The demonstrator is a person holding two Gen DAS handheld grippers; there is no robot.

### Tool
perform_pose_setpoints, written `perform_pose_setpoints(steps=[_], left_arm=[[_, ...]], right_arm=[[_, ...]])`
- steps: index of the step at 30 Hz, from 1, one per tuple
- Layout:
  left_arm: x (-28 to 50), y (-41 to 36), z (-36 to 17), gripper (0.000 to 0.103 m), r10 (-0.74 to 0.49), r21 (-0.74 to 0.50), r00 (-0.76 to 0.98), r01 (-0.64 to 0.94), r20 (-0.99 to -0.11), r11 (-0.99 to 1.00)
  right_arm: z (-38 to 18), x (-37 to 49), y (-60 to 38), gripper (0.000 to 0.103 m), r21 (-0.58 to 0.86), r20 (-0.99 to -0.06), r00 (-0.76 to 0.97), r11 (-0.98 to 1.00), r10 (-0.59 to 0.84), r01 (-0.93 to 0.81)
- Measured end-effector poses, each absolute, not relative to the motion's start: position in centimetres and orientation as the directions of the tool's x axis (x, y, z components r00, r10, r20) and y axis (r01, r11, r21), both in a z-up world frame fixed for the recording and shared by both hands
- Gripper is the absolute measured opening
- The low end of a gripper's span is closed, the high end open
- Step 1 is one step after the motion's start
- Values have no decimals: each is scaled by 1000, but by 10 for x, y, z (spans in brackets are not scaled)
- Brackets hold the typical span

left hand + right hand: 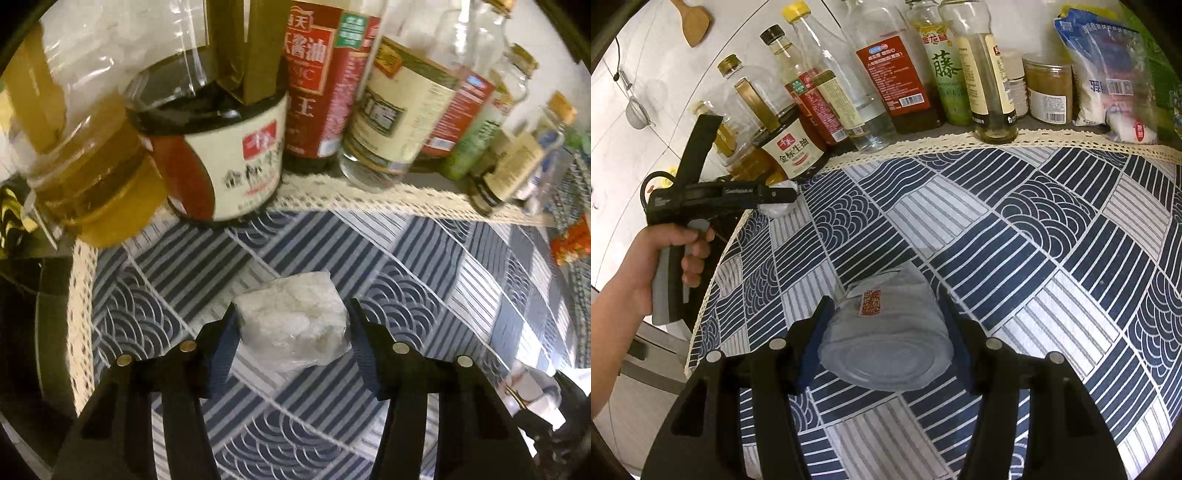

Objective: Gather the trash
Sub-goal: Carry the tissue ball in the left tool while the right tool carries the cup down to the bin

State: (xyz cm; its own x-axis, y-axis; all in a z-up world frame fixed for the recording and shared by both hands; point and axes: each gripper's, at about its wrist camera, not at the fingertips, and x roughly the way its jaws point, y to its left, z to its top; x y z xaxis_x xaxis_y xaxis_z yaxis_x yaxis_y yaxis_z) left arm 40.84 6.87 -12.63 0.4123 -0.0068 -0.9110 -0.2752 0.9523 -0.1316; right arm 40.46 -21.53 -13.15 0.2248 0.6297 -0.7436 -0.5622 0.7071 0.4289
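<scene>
A crumpled white wad in clear plastic [293, 317] sits between the fingers of my left gripper [291, 314]; both pads touch its sides, above the blue patterned tablecloth [424, 280]. In the right wrist view the left gripper [783, 195] is at the table's far left corner with the white wad [777, 208] at its tip. My right gripper [886, 317] is shut on a clear plastic cup [886, 332] lying on its side, with an orange QR sticker [870, 302].
A row of sauce and oil bottles [897, 66] stands along the back behind the cloth's lace edge [960, 142]. A soy sauce bottle [225, 162] stands close ahead of the left gripper. Bagged goods [1108, 74] are at the back right. The table edge drops off at left.
</scene>
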Motion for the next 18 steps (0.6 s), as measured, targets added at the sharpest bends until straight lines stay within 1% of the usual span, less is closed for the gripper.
perform_pose_setpoints(steps=[11, 18], left_arm=[[343, 52, -109, 53, -93, -211, 455, -216, -886, 953], [288, 37, -86, 53, -157, -261, 507, -141, -848, 955]], right_arm=[[-115, 370, -206, 58, 372, -763, 262, 733, 591, -569], [-99, 332, -198, 58, 326, -759, 324, 760, 565, -562]])
